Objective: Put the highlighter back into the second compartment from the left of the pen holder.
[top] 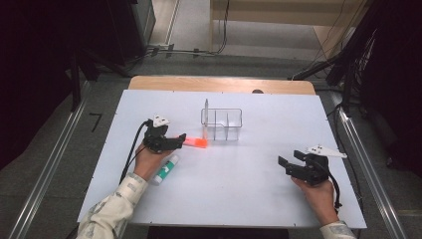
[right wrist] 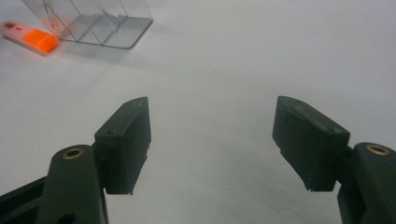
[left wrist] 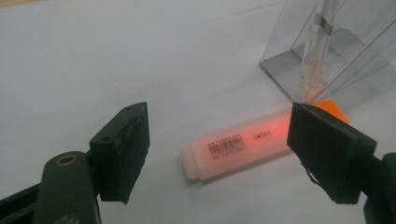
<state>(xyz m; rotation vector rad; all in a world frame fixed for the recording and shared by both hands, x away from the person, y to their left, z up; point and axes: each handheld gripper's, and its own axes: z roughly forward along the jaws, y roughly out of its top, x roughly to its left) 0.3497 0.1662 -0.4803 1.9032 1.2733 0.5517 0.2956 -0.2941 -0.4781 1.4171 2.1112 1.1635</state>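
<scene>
Two grippers were over the white counter [top: 249,189]. The left gripper [left wrist: 217,154] had its fingers [left wrist: 123,149] apart around an orange highlighter [left wrist: 233,147] lying flat just beside a clear organizer [top: 222,124], not yet clamped. A good grasp would likely centre on the barrel and close square across it. The right gripper [right wrist: 210,144], fingers also apart and empty, rested well away.
</scene>
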